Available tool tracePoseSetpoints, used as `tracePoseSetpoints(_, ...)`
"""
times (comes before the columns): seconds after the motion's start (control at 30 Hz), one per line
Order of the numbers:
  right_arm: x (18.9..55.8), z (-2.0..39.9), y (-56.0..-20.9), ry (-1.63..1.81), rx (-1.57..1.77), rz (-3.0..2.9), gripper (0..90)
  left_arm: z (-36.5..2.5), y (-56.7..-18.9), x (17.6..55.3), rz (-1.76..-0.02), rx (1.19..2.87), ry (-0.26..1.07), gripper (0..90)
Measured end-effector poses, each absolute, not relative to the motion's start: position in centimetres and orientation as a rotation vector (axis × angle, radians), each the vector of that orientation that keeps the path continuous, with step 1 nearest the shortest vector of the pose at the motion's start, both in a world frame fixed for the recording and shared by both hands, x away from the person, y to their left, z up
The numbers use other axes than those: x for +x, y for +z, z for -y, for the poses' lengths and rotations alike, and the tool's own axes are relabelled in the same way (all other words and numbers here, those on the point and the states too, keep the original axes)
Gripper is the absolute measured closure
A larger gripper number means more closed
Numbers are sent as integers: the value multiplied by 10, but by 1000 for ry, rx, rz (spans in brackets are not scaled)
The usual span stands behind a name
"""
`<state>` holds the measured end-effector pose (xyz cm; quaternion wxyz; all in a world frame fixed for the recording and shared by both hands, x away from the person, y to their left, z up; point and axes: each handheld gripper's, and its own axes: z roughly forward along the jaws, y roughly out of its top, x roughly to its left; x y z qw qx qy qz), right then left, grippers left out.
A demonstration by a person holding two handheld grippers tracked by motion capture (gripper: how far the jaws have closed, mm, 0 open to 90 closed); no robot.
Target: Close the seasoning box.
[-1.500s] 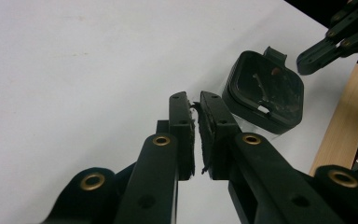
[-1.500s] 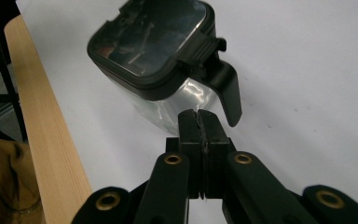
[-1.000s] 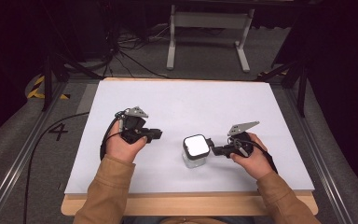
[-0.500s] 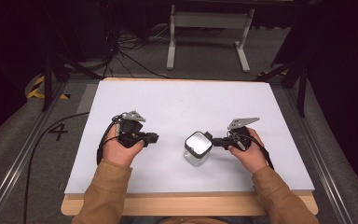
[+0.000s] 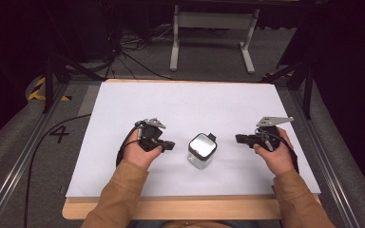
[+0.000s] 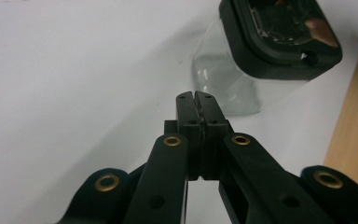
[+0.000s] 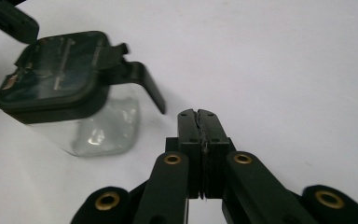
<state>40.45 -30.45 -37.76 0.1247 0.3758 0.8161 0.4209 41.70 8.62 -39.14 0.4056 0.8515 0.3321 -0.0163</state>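
Hanging just above the white table (image 5: 180, 104), the right gripper (image 5: 240, 138) is sitting with its jaws pressed together and pinching nothing, well apart from the clear jar (image 5: 202, 151) it was touching a second ago; in that time the hand has been drawing back toward the right edge, leaving the jar standing alone. The left gripper (image 5: 170, 144) is likewise showing its jaws pressed flat against each other, empty, and is resting near the jar's other side with its tips pointing at it; it has hardly shifted. In the left gripper view the closed tips (image 6: 197, 99) are lying just short of the jar's clear wall (image 6: 223, 86), not touching. In the right gripper view the closed tips (image 7: 197, 115) are sitting beside the jar (image 7: 70, 112), whose black latch is sticking out from the lid. The release suggests the jar has just been set down or let go, so the next grip is probably still to come. The jar is standing upright between the two grippers, near the table's front middle, its black square lid seated on top; through the clear walls it is looking empty, though glare is making that hard to confirm.
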Motion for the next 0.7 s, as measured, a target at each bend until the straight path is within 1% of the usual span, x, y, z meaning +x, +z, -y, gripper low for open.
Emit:
tracePoseSetpoints(0.13,398,332,-377,1201,1189,-2309,900,-77,-397,426,-810,2120,-73,900)
tracePoseSetpoints(0.3,388,352,-375,1197,1247,-2246,900,-65,-405,435,-807,2099,-108,900)
tracePoseSetpoints(0.5,381,359,-375,1185,1267,-2229,900,-52,-412,439,-789,2131,-123,900)
tracePoseSetpoints(0.7,379,359,-373,1192,1259,-2229,899,-48,-413,437,-767,2150,-148,900)
